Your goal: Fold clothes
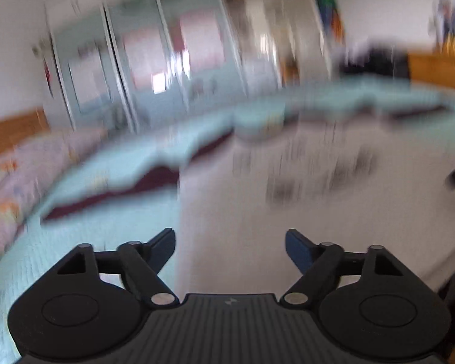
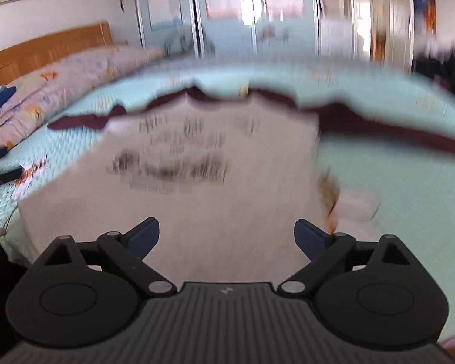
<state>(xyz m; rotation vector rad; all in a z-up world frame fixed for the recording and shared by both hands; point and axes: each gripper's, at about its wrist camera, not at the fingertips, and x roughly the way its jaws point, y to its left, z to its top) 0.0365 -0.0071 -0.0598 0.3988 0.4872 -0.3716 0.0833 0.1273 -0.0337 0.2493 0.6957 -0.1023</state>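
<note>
White garment [image 2: 182, 188] with a blurred dark print is seen spread flat on the pale turquoise quilted bedspread [image 2: 394, 182], its far edge lying over a dark maroon cloth [image 2: 379, 127] that shows beyond it on both sides. Both views are motion-blurred, so the print cannot be read. Right gripper [image 2: 227, 236] is observed above the near part of the garment, jaws spread wide, nothing between the blue pads [image 2: 144, 236]; no contact with the fabric can be made out. Left gripper [image 1: 230, 247] is likewise held wide apart and empty, placed over the garment's left edge, where white cloth meets bedspread. In the left wrist view, part of the other gripper is glimpsed at the far right margin. A lilac floral duvet [image 2: 75, 72] is noted along the bedspread's left side, against a wooden headboard [image 2: 45, 48]. Mirrored wardrobe doors [image 2: 227, 15] stand beyond the bed's far edge.
</note>
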